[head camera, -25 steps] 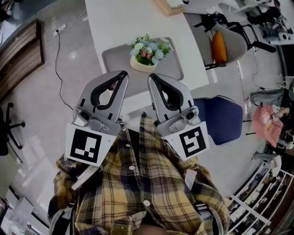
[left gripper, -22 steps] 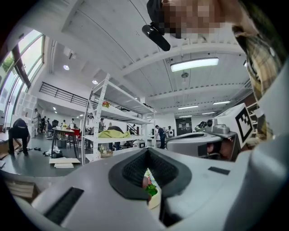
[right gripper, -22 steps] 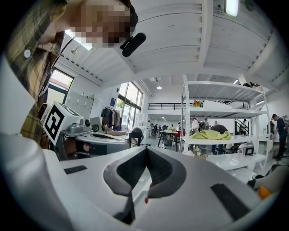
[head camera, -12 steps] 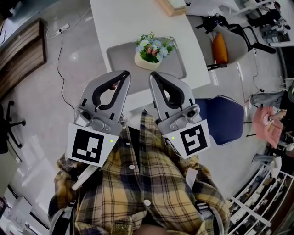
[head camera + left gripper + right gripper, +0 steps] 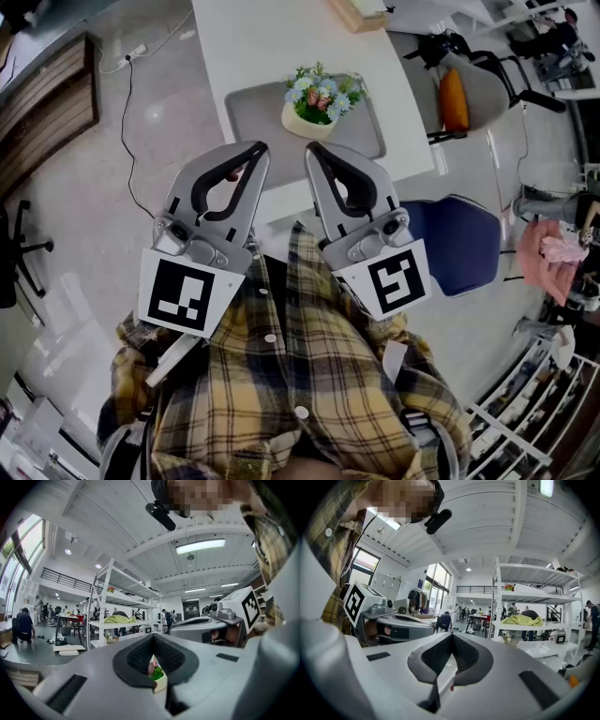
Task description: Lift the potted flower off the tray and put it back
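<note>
The potted flower (image 5: 322,101) is seen upright on the grey tray (image 5: 253,122), which is set on the white tabletop (image 5: 272,37). The left gripper (image 5: 251,150) and right gripper (image 5: 313,152) are held side by side, clear of the flower, with fingers closed together and nothing gripped

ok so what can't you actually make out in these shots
Potted flower, left gripper view: only a sliver shows through the shut left gripper; its body hides the rest.
Tray: clear in the head view, hidden behind the right gripper in the right gripper view.
Wooden thing, head view: cut off by the top edge.
People in the background, gripper views: too small.
</note>
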Available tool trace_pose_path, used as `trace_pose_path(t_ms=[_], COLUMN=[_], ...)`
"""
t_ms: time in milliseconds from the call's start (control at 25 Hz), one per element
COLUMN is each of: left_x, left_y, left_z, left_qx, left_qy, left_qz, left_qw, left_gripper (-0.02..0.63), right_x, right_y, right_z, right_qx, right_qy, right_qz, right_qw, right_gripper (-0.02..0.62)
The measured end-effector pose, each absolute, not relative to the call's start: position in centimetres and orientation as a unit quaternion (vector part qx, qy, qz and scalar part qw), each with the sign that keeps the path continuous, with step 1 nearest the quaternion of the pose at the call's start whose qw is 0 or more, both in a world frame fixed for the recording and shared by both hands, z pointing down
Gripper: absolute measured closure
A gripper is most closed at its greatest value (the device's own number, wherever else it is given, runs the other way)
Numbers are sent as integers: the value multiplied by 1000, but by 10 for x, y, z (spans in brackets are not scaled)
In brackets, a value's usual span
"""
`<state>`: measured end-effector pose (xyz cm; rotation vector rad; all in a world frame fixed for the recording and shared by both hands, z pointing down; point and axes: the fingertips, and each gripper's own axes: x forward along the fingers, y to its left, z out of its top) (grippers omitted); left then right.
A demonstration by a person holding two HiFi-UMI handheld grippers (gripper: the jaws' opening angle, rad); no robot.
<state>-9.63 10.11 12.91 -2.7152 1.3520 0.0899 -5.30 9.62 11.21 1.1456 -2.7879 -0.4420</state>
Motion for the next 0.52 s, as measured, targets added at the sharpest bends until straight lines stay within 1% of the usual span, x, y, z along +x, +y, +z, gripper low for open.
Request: trace_pose_path(t_ms=[120,280,520], left_x=[-101,-103,-101], left_y=[98,100,106], left_z=[130,131,136], left_qx=[-893,-893,-892], left_qy=[446,447,450], left_qz=[28,26,28], left_qw=[51,50,45], left_gripper=[598,598,598], right_x=[-58,-58,-54], right_y=[94,97,101], right_z=[112,116,116], right_qx=[374,378,380], right_qy=[-914,-916,-912], right_qz=[-148,-123,-143], right_qw=[47,56,51], right_gripper=[598,598,598])
